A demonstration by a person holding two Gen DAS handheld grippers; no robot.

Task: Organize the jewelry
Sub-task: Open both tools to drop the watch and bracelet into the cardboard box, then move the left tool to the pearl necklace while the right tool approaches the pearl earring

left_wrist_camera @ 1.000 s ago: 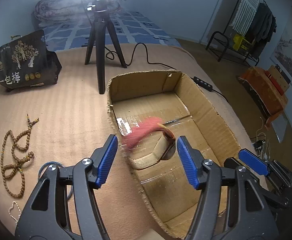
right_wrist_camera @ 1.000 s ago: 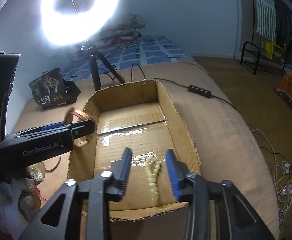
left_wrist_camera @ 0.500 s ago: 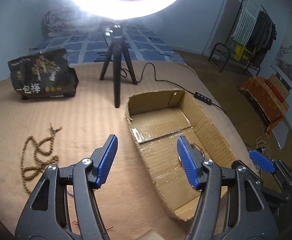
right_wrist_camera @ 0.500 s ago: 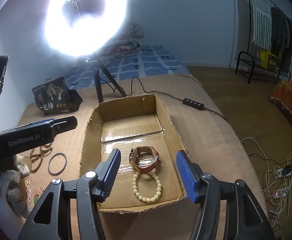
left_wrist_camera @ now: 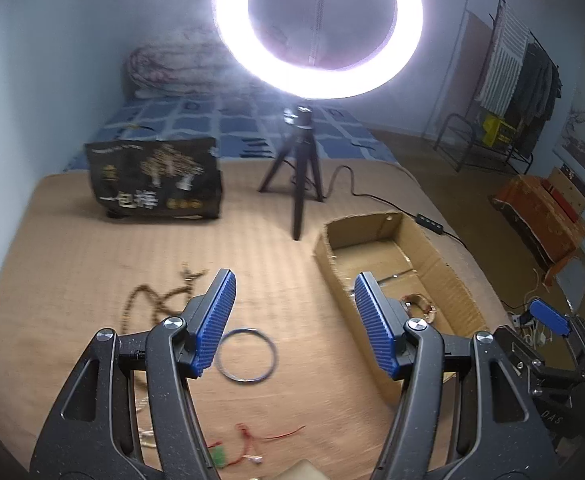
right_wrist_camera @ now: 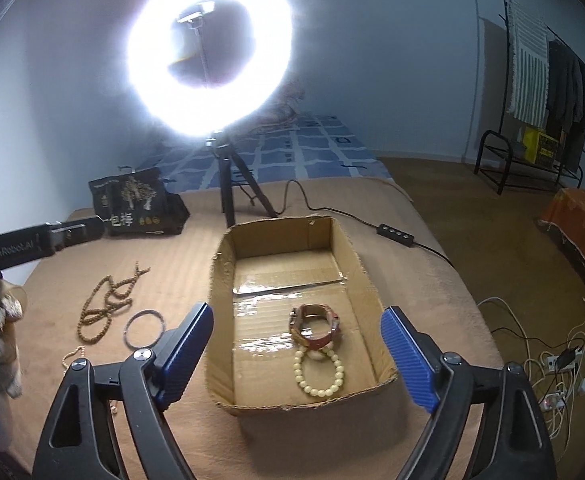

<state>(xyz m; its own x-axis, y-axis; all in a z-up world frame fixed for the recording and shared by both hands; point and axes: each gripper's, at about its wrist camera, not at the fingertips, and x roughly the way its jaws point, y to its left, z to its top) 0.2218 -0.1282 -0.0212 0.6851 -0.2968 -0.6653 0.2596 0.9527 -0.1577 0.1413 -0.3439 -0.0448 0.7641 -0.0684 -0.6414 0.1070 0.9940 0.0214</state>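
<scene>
Both grippers' jaws stand released, the right gripper (right_wrist_camera: 296, 352) just widened above the box (right_wrist_camera: 356, 264); the left gripper (left_wrist_camera: 294, 320) grasps nothing.

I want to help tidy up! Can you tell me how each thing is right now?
Cardboard box: open.
Watch: in box, strap looped.
Pale bead bracelet: in box, touching watch.
Brown bead necklace: on blanket, outside box.
Metal bangle: flat on blanket, outside box.
Ring light: on.
Left gripper: jaws open, empty.
Right gripper: jaws just opened, empty.
</scene>
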